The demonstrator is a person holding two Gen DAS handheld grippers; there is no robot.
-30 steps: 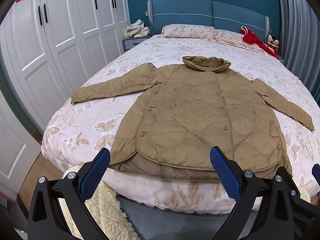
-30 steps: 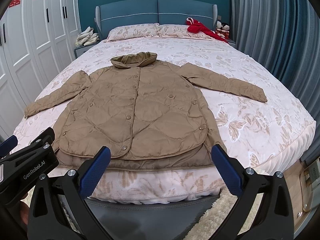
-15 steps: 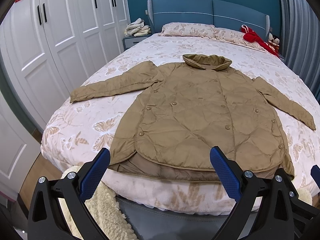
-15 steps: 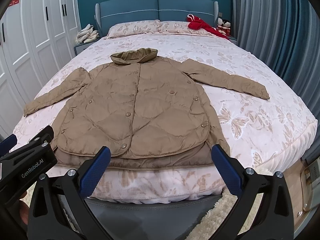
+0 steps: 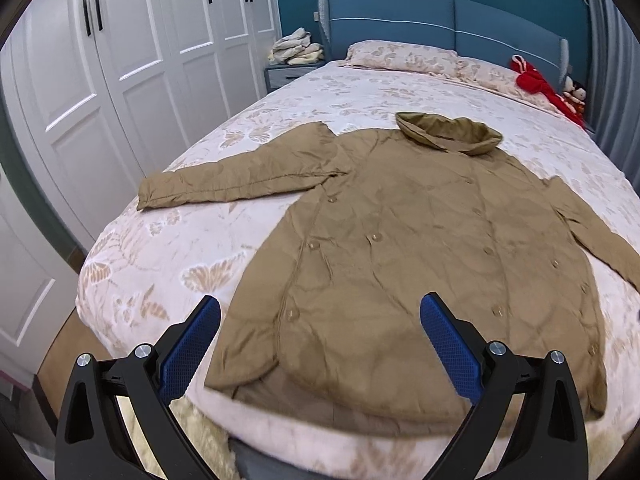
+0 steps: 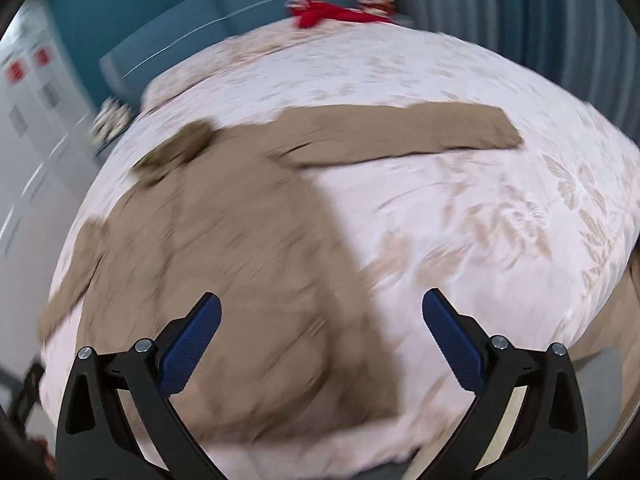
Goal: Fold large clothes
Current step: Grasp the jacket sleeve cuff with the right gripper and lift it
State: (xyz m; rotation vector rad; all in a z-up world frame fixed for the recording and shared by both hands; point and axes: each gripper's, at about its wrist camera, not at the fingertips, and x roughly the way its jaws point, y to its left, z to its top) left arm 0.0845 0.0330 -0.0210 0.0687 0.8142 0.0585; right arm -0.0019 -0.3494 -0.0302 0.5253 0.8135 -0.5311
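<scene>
Both grippers, left (image 5: 320, 316) and right (image 6: 322, 310), gape wide; blur smears the jacket (image 6: 240, 248).

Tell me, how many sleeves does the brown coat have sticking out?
2. One sleeve lies stretched toward the white wardrobe side of the bed; the other sleeve stretches toward the curtain side. Both lie flat, unfolded.

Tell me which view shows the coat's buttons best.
The left wrist view: it is sharp, and the tan coat lies spread on the bed with its buttons clearly visible. The right wrist view is motion-blurred; the coat is only a brown shape, no buttons discernible.
</scene>
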